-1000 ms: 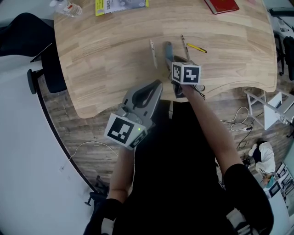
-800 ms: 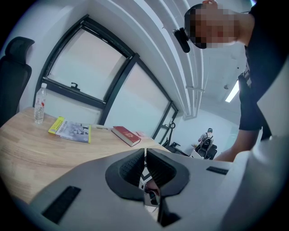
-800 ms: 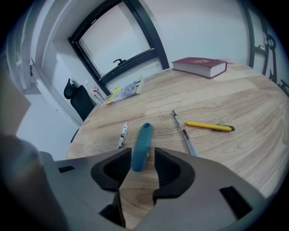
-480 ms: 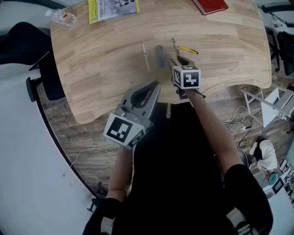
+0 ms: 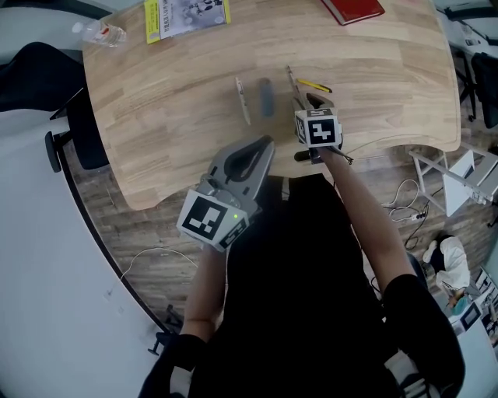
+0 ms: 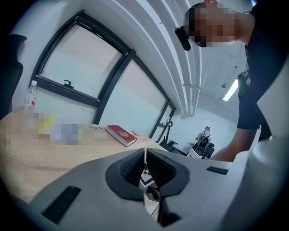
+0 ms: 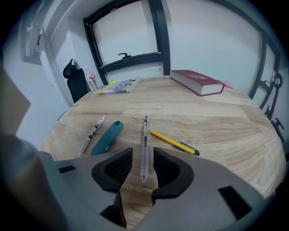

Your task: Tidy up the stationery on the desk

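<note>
Four items lie side by side near the desk's front edge: a white marker [image 7: 92, 128] [image 5: 243, 99], a teal capped tool [image 7: 107, 136] [image 5: 267, 97], a clear pen [image 7: 144, 144] [image 5: 291, 82] and a yellow pen [image 7: 174, 142] [image 5: 315, 85]. My right gripper [image 7: 143, 159] [image 5: 305, 102] is open just above the desk, its jaws on either side of the clear pen's near end without gripping it. My left gripper [image 5: 259, 149] [image 6: 145, 155] hangs off the desk's front edge, shut and empty.
A red book [image 7: 197, 82] [image 5: 352, 9] lies at the far right of the desk [image 5: 171, 101]. A magazine [image 5: 185, 15] and a plastic bottle [image 5: 99, 33] sit at the far left. A black chair [image 5: 74, 116] stands left of the desk.
My right gripper has shifted right, from over the teal tool to the clear pen. The left gripper has stayed put.
</note>
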A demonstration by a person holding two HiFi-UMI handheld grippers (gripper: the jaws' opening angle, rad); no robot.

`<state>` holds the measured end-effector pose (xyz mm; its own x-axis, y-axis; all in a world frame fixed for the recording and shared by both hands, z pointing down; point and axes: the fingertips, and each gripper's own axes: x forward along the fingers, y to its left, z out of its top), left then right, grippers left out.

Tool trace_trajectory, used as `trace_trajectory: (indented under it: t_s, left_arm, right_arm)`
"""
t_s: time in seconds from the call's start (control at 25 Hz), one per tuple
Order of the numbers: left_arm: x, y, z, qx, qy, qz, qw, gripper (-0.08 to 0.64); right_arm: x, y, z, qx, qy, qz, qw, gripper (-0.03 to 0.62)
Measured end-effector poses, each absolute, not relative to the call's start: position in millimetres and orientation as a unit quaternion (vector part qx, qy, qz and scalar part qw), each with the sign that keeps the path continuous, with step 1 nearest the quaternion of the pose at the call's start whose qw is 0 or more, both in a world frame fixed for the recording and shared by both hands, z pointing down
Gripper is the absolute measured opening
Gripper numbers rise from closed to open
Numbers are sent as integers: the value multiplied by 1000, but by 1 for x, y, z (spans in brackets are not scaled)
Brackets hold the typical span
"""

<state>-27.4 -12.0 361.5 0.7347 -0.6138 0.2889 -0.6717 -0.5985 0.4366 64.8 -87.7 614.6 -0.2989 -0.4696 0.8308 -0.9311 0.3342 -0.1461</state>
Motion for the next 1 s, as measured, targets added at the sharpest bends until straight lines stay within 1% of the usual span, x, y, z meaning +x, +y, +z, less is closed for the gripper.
trace_trajectory:
  t_s: [0.2,0.4,1.0]
  left_arm:
    - [-27,-15,365,890,-365,60,268,40]
    - [-26,-14,367,889,-364,61,270,40]
    - [-33,-8,367,890,-364,63,268,40]
  right_arm:
    - [66,-86,628,465,-737,316,375,140]
    - [66,-86,631,470,-737,306,378,66]
    - [47,-71,627,486,-721,350,349,61]
